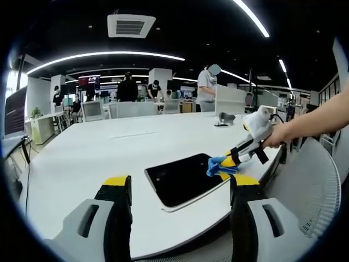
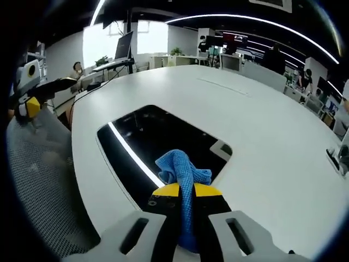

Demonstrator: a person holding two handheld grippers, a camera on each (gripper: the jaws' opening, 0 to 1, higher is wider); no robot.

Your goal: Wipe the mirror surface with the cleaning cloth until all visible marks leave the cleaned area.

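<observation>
The mirror (image 1: pixel 180 179) (image 2: pixel 152 134) is a dark rounded rectangle lying flat near the edge of the white table (image 1: pixel 109 147) (image 2: pixel 256 120). My right gripper (image 2: pixel 185 191) is shut on a bunched blue cleaning cloth (image 2: pixel 182 172), which rests on the mirror's near end. In the left gripper view that right gripper (image 1: pixel 235 158) comes in from the right, held by a hand, with the cloth (image 1: pixel 220 165) on the mirror's right corner. My left gripper (image 1: pixel 181 183) hovers open above the table edge with nothing between its jaws. It also appears at far left in the right gripper view (image 2: pixel 30 101).
A grey mesh chair (image 1: pixel 305 191) (image 2: pixel 38 180) stands by the table edge. A small dark object (image 1: pixel 224 118) lies on the far side of the table. Several people, desks and monitors (image 2: pixel 124 43) fill the background.
</observation>
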